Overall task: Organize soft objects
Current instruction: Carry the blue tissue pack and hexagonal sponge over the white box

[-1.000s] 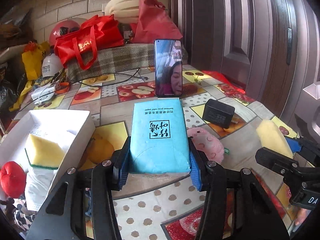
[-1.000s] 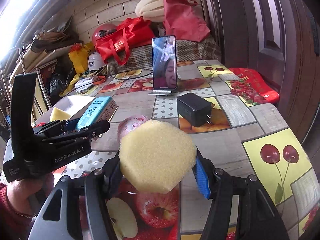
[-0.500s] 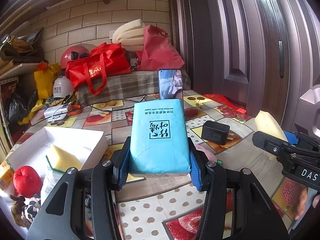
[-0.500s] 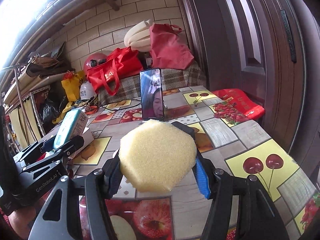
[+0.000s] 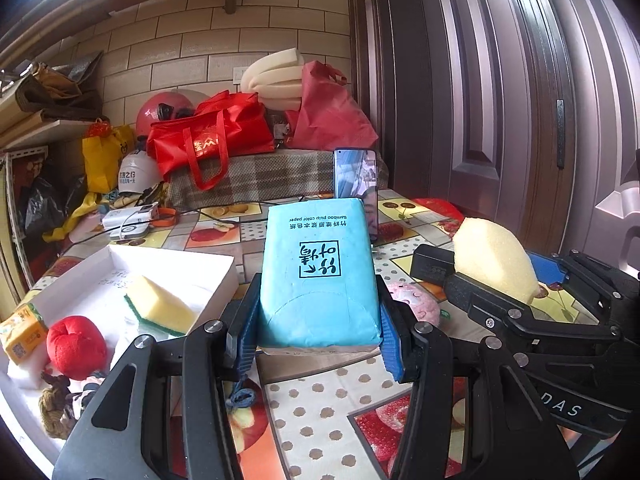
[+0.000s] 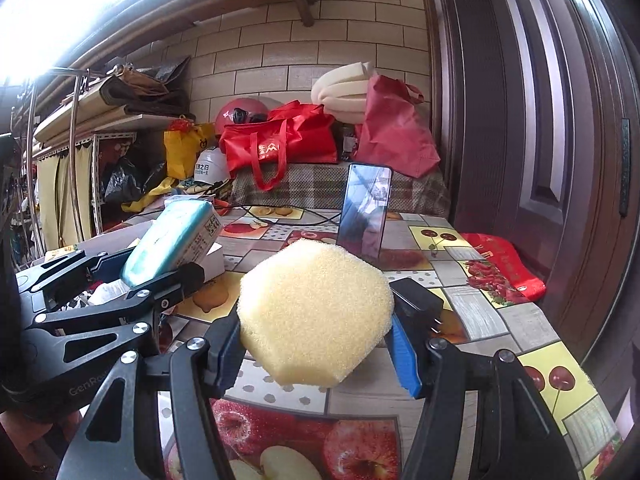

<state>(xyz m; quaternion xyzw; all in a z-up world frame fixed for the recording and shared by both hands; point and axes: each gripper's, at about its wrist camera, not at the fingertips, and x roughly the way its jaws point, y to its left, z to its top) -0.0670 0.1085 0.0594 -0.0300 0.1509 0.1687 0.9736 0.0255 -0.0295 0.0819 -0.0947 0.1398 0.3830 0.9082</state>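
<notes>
Both loads have risen clear of the counter (image 5: 328, 412): left tongs (image 5: 318, 332) clamp the tissue pack (image 5: 318, 276), right tongs (image 6: 316, 344) the sponge (image 6: 314, 312), both likely bound for the white box (image 5: 168, 264).

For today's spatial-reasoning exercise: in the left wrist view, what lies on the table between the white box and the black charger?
In the left wrist view, a pink plush toy lies between the white box and the black charger, partly hidden behind the blue tissue pack held in the left gripper.

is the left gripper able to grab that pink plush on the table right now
Probably not as things stand. The left gripper is shut on the blue tissue pack, which fills the space between its jaws. The pink plush lies on the table just beyond, with nothing covering it, so dropping the pack first should free the way.
</notes>
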